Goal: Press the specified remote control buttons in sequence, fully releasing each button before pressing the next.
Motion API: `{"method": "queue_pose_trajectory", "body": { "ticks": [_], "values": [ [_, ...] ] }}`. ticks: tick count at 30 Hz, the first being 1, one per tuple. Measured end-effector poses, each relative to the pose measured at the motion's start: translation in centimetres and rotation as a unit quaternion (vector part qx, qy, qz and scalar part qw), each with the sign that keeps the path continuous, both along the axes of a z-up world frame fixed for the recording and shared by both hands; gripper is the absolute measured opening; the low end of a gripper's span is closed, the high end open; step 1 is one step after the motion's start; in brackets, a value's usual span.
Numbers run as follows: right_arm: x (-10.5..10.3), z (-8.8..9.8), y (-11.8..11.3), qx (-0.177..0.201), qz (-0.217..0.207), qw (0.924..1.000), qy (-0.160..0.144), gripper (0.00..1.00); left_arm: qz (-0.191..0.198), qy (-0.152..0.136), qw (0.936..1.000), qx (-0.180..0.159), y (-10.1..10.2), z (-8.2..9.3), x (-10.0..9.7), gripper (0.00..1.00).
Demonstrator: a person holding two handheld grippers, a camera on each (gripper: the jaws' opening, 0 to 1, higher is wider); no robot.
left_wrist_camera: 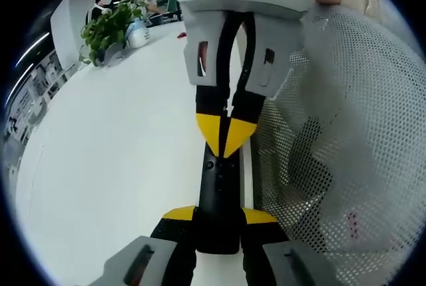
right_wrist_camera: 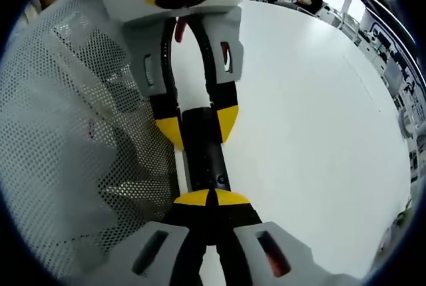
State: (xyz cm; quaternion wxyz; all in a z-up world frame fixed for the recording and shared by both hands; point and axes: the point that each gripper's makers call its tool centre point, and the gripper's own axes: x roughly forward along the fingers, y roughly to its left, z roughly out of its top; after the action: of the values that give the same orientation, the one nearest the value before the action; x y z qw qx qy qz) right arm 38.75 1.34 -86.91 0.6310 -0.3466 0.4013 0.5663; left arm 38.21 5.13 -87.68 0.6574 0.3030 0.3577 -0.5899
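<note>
A slim black remote control [left_wrist_camera: 216, 186] lies lengthwise between the two grippers, above the white table [left_wrist_camera: 120, 166]. My left gripper [left_wrist_camera: 219, 215] is shut on its near end, one yellow-tipped jaw on each side. My right gripper [left_wrist_camera: 226, 136] comes in from the top with its yellow tips closed together, their point resting on the remote's upper face just above two small round buttons. In the right gripper view, my right gripper [right_wrist_camera: 213, 197] meets the remote [right_wrist_camera: 205, 156] near a small button, and the left gripper [right_wrist_camera: 198, 125] clamps the far end.
A white perforated mesh surface [left_wrist_camera: 333, 153] rises along one side of the table, also in the right gripper view [right_wrist_camera: 73, 133]. A potted green plant [left_wrist_camera: 110, 26] and seated people are at the table's far end. Open table top [right_wrist_camera: 313, 120] stretches away on the other side.
</note>
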Motion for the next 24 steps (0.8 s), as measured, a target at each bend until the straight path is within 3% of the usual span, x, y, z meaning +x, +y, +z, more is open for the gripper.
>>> {"method": "queue_pose_trajectory", "body": {
  "ticks": [24],
  "values": [
    [0.0,0.04,0.23,0.016,-0.026,0.9994,0.016,0.0,0.003,0.001,1.0,0.0,-0.03,-0.03,0.0,0.25]
  ]
}}
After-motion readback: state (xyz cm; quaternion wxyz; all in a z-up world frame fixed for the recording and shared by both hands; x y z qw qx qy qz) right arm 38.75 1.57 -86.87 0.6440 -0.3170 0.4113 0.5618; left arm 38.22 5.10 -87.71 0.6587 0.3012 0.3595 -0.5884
